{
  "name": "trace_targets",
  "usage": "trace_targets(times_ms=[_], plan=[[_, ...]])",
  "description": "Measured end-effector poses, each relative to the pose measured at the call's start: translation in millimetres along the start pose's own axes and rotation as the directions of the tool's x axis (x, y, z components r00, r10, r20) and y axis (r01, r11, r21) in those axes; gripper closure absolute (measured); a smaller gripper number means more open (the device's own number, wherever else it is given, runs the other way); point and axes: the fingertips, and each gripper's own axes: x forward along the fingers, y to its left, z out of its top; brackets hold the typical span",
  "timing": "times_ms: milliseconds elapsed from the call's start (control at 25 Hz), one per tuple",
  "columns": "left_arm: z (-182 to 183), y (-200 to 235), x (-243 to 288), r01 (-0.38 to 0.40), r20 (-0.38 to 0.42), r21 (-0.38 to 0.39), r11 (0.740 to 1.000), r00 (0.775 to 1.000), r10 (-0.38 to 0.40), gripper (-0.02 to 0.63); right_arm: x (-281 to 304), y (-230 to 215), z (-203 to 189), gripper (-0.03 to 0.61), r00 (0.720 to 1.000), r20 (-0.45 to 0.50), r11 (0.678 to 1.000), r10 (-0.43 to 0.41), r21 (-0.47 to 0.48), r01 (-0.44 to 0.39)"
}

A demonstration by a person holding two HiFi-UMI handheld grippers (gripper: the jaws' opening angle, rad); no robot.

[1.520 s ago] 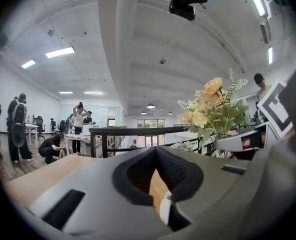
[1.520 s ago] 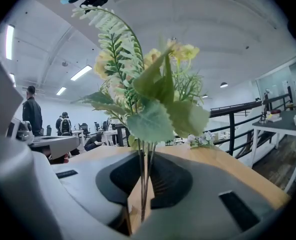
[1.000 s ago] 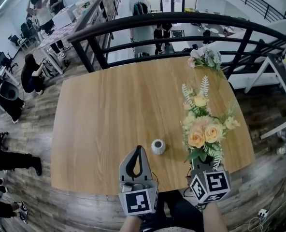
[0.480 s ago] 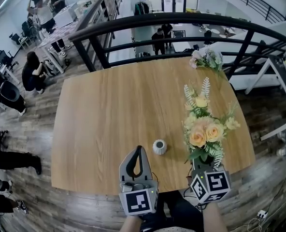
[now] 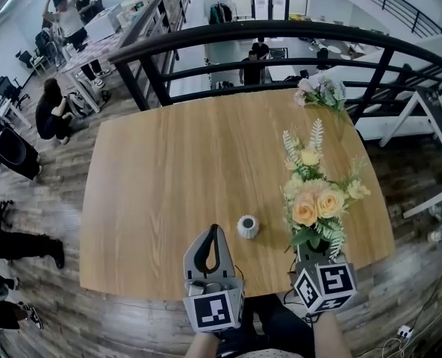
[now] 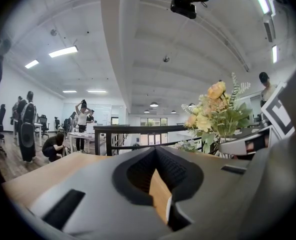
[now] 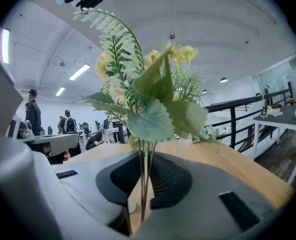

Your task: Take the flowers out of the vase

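**Bouquet (image 5: 314,200) held clear of vase (image 5: 247,227); nothing shifted**

Left gripper (image 5: 215,231) is kept closed on nothing. The small white vase is seen empty on the wooden table (image 5: 154,177), as a second ago. The bouquet's stems are clamped in the right gripper (image 7: 140,189), so removal is judged done.

Left of the vase (image 5: 246,227) and beyond it, the table (image 5: 154,170) lies bare up to the railing (image 5: 303,27), so that side is open. Right of the vase the tall bouquet (image 5: 314,200) blocks the way, a second bunch (image 5: 319,89) lies far beyond it, and the left gripper (image 5: 215,231) sits just near-left of the vase.
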Motion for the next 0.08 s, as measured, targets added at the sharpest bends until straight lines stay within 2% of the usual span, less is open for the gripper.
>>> trace_targets(times_ms=[80], plan=[[0.1, -1.1, -0.5, 0.009, -0.014, 0.013, 1.000, 1.000, -0.009, 0.584, -0.4, 0.7, -0.1, 0.525, 1.000, 0.002, 1.000, 0.001, -0.002, -0.001]])
